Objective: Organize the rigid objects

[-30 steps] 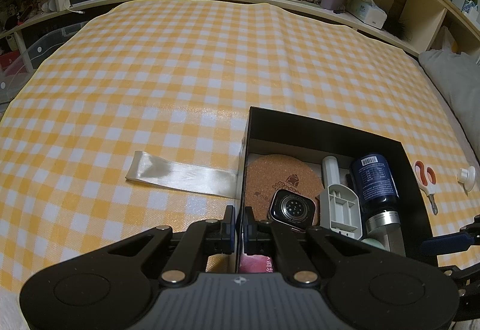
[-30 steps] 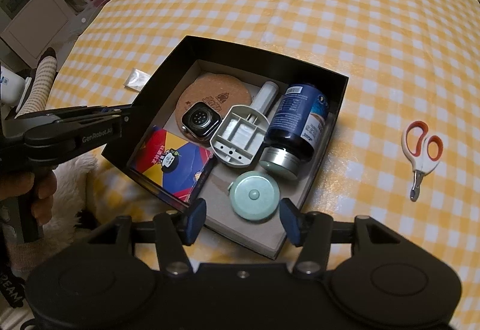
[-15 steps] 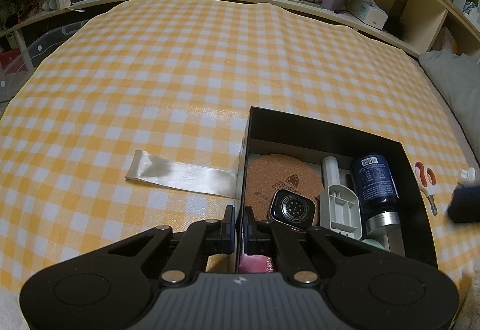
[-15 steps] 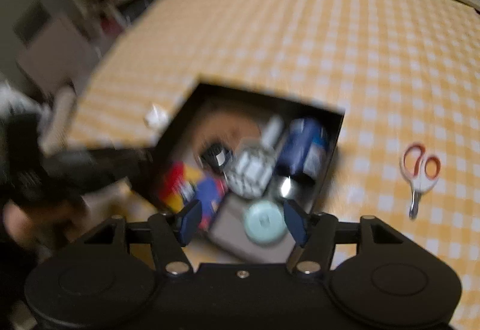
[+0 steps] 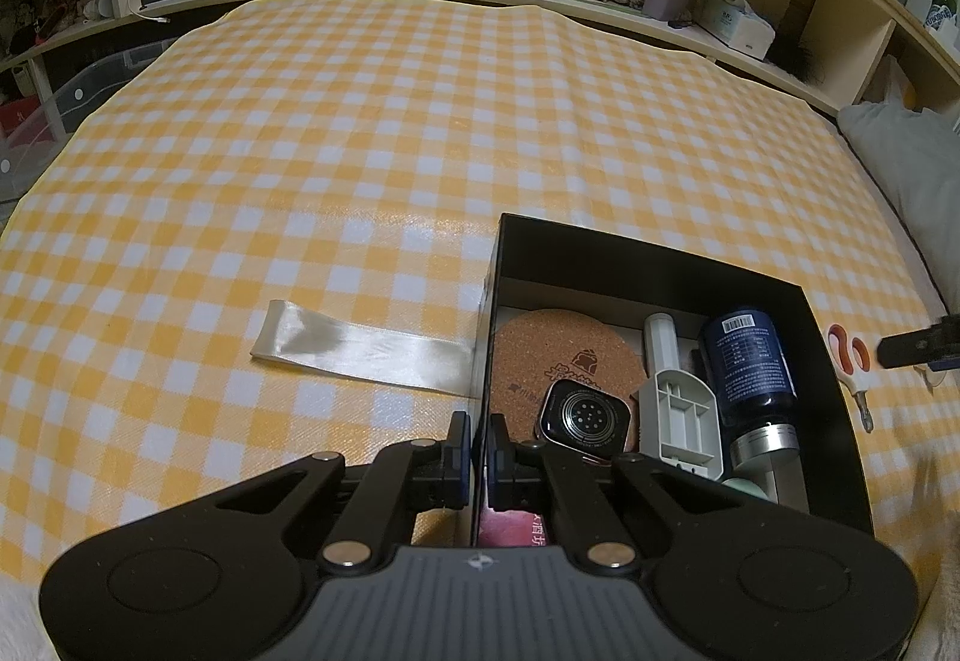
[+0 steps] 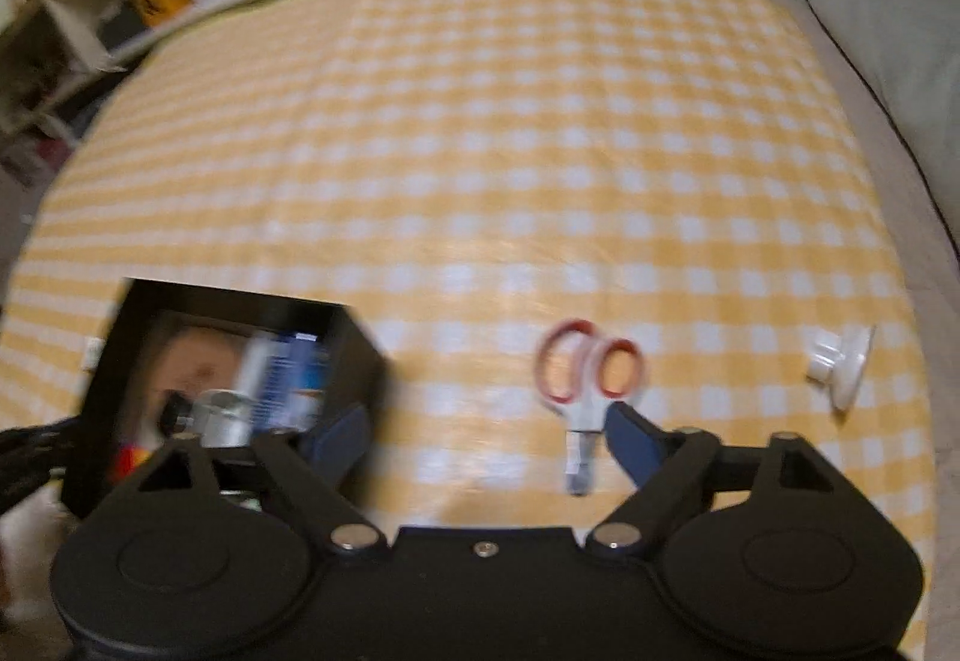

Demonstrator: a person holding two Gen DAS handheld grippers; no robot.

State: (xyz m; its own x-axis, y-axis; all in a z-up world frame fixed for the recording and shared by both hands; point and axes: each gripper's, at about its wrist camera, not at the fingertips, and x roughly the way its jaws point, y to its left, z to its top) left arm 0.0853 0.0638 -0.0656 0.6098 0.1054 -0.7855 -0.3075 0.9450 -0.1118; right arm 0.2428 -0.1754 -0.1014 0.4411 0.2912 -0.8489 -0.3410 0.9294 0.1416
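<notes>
Scissors [image 6: 585, 385] lie on the checked cloth [image 6: 510, 150] beside the black box [image 5: 660, 265], just by one finger of the wide-open right gripper [image 6: 489, 436], while only the left view shows the left gripper [image 5: 477, 457] pinching the box wall.

- A barcode with small, unreadable print stood on the dark blue bottle [image 5: 750, 361].
- The cork coaster [image 5: 564, 355] carried a stamped logo and illegible characters.
</notes>
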